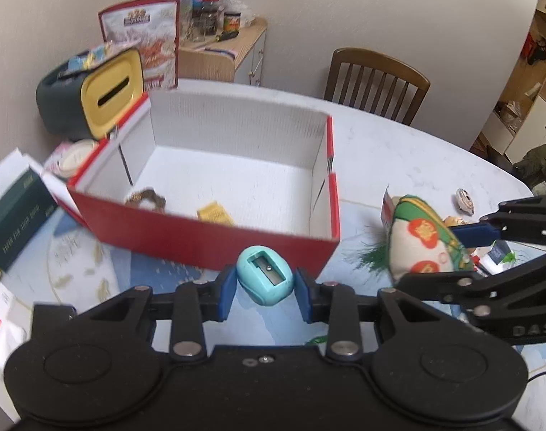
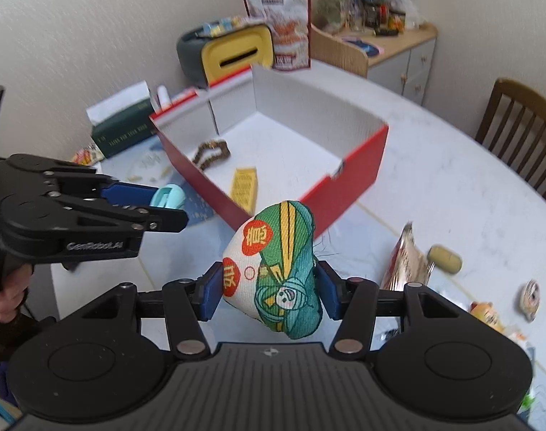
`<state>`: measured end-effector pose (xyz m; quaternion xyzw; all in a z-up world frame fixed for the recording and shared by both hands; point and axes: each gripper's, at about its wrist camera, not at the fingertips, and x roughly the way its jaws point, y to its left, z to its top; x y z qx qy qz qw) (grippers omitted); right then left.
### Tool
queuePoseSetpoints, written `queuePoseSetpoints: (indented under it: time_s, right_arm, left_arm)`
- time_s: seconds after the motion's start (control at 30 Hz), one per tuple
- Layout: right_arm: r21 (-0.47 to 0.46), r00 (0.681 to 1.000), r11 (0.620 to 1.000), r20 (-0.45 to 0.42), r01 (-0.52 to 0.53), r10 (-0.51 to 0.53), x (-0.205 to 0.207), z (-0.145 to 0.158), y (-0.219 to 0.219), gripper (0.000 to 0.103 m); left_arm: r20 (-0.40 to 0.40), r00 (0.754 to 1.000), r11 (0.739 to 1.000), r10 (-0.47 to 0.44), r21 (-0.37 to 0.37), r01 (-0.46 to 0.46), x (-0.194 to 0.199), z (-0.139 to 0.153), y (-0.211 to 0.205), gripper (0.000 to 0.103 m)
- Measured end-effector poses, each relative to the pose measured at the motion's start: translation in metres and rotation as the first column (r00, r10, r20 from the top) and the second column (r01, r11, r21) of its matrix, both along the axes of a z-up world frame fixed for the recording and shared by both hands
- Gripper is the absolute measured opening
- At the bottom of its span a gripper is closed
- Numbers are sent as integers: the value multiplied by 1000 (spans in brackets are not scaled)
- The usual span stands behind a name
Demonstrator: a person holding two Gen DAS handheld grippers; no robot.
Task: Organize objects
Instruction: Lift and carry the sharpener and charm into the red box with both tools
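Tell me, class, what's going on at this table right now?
A person is tidying small things into a red box. The left tongs hold a turquoise pencil sharpener just short of the box's near wall. The right tongs grip a patterned cloth pouch. A bead bracelet and a yellow packet already lie inside.
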<state>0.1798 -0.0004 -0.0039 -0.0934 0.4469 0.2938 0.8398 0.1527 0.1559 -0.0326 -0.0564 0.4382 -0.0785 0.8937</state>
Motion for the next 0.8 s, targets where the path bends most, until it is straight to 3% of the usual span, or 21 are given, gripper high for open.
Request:
queuePoseSetpoints:
  time_s: [0.4, 0.6, 0.8]
  right_arm:
    - [21, 990, 999, 130, -47, 44, 20, 70, 26, 54]
    - [14, 986, 999, 161, -50, 47, 41, 74, 55, 54]
    - [7, 987, 999, 156, -44, 42, 68, 59, 86, 54]
  left_arm:
    - [66, 996, 998, -53, 30, 51, 30, 50, 29, 33]
    - [79, 996, 998, -48, 55, 44, 50, 58, 49, 33]
    - [62, 997, 997, -38, 75, 34, 75, 51, 70, 33]
